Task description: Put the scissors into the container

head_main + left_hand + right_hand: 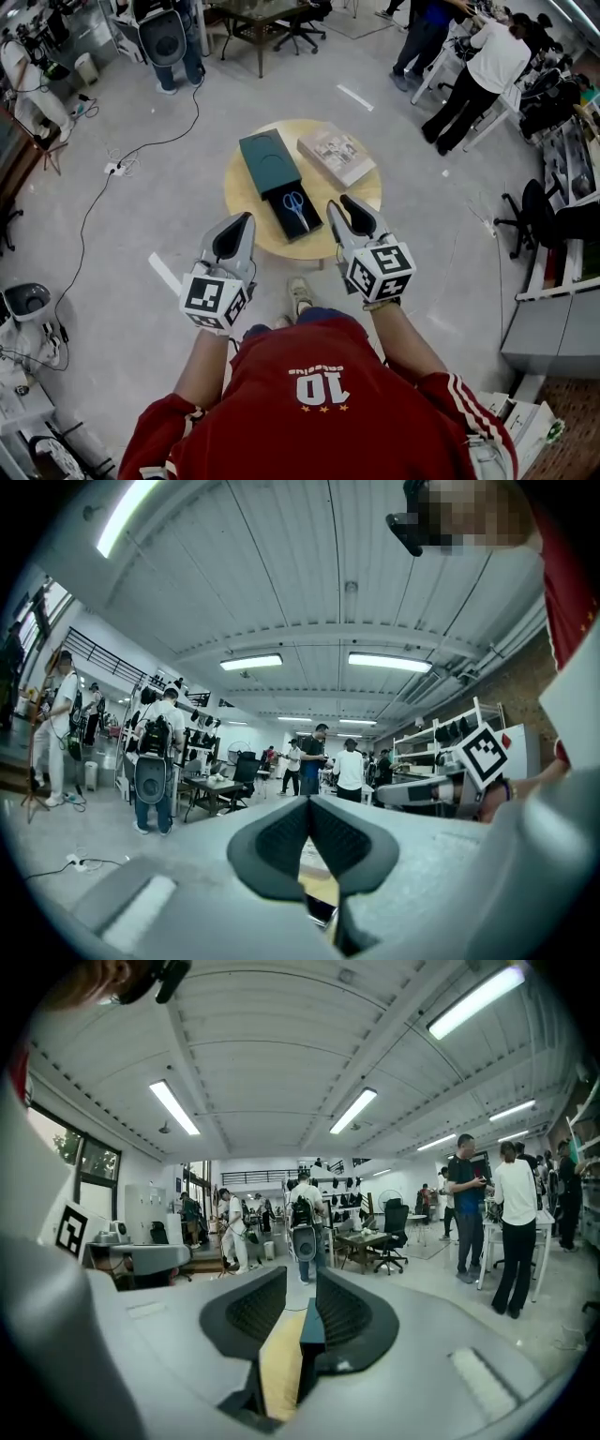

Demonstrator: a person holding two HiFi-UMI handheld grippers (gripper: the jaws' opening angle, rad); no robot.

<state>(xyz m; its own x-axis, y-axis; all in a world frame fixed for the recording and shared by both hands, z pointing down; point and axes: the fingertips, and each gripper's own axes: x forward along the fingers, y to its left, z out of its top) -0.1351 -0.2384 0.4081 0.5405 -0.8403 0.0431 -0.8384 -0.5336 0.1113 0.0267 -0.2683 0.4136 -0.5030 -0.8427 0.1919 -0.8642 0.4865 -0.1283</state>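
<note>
Scissors (296, 208) lie in the container (281, 217) just ahead, between both fingertips — long axis along it, handles away from me, blades faint. My left gripper (246, 217) is pressed together and my right gripper (341, 202) slightly spread — both empty.

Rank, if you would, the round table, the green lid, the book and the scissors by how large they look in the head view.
Largest: round table, by far.
Next: green lid and book; they look about alike, so I will not rank them.
Smallest: scissors.
</note>
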